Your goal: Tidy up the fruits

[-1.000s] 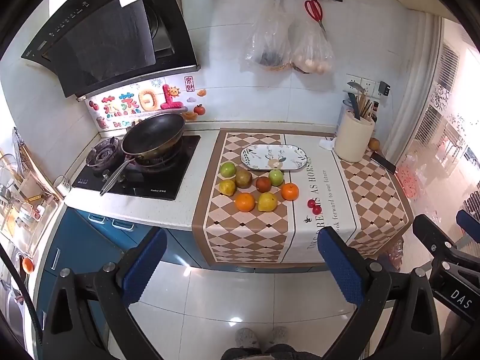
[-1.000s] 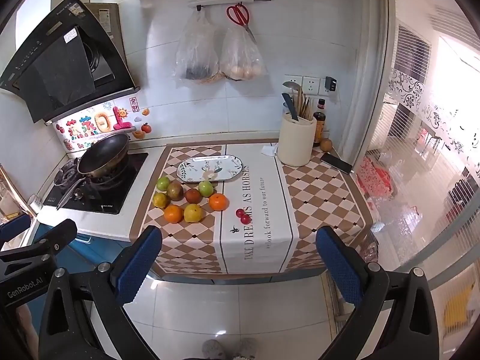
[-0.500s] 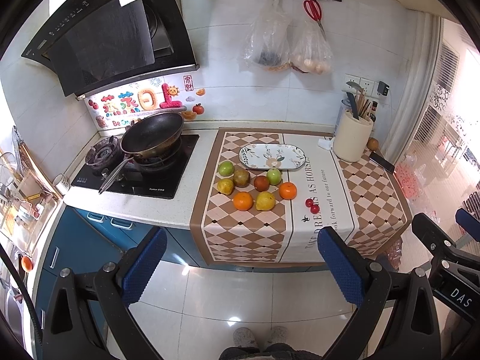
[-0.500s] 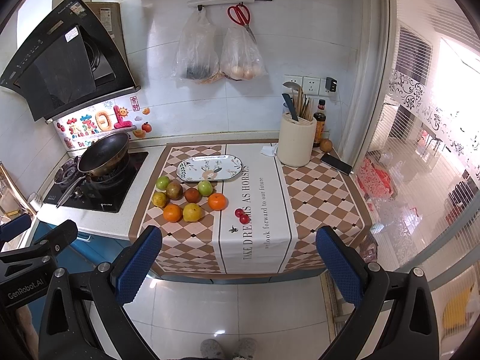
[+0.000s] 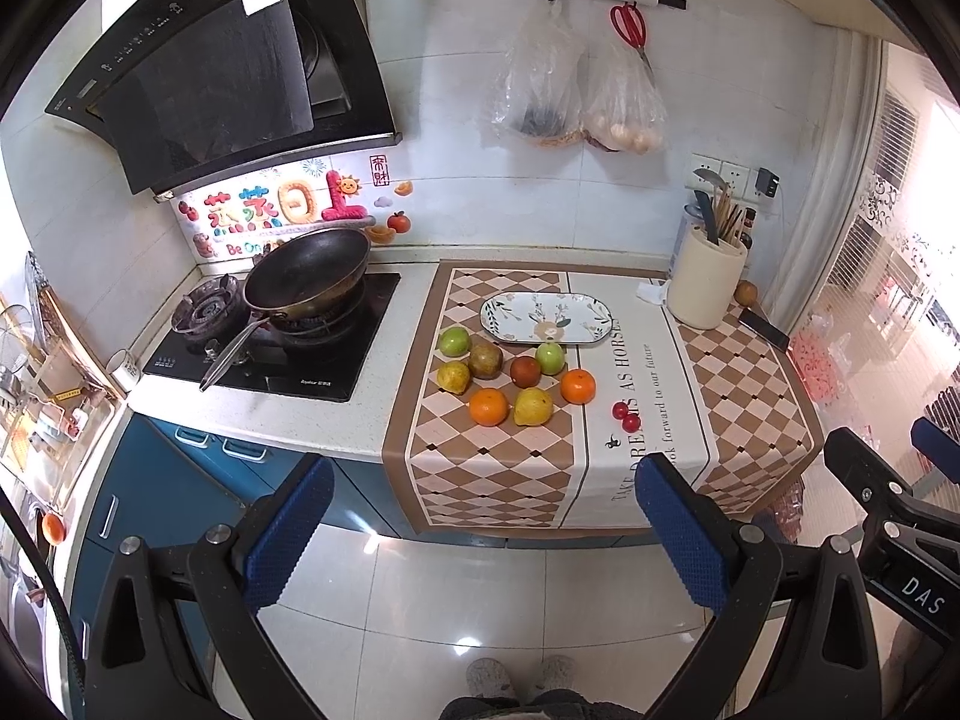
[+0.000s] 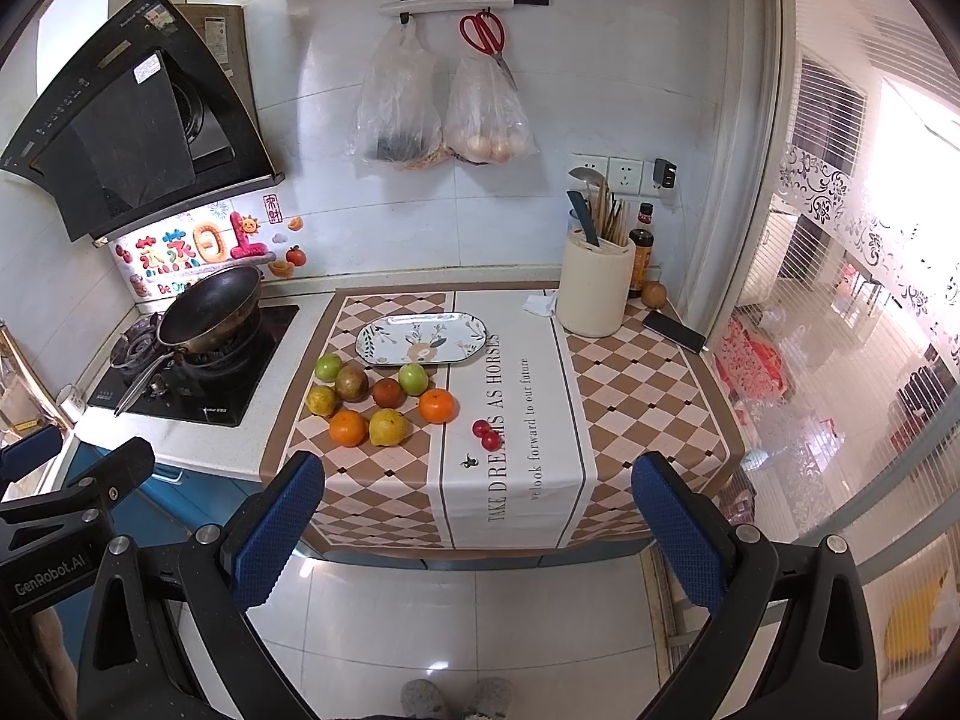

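Hovering back from the desk (image 5: 336, 420), both grippers, left gripper (image 5: 480, 534) and right gripper (image 6: 474, 534), are being held empty with fingers apart. Fruits (image 5: 510, 372) are being kept clustered at 6 o'clock of the plate (image 5: 546, 318), likely awaiting sorting onto it.

A black pan (image 5: 307, 269) sits on the stove (image 5: 273, 348) under a hood (image 5: 222, 72). Two plastic bags (image 6: 441, 111) and red scissors (image 6: 485, 36) hang on the wall. A cream utensil holder (image 6: 594, 285) and a phone (image 6: 673, 331) rest on the checked cloth (image 6: 636, 396).
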A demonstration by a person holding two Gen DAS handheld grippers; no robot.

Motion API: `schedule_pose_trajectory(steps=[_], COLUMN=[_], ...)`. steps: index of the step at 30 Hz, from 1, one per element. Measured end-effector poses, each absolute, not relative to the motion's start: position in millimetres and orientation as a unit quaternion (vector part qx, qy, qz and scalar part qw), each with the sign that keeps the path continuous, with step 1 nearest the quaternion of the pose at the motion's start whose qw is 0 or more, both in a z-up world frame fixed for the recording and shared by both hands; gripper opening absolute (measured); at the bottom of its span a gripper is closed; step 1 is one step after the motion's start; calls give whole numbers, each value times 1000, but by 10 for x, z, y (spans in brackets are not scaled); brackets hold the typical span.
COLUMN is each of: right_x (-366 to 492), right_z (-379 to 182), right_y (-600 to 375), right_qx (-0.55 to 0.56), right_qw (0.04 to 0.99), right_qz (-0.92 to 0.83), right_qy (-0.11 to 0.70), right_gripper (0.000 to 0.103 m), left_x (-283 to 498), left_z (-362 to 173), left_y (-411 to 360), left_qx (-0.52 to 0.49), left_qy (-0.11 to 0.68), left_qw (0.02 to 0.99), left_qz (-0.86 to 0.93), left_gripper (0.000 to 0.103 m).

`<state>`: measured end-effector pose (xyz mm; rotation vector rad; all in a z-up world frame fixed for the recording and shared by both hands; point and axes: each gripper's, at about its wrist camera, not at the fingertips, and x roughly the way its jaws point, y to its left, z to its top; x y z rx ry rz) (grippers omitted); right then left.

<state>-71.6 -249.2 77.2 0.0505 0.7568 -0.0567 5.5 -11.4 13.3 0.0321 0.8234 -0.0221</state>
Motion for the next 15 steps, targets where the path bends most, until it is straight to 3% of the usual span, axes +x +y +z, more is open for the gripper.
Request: schedule_pose_trajectory(steps=[15], right_x=[-713], right_z=[797], right_y=[-2412], right_qx=[31], right_qw=[928], right_qz=[-19], right_qy=[371], right_gripper=[103], left_x=[45], left_z=[126], left_y=[-110], left_qx=[16], left_qy=[399], left_qw=[917], left_qz=[-8], left_gripper=[103])
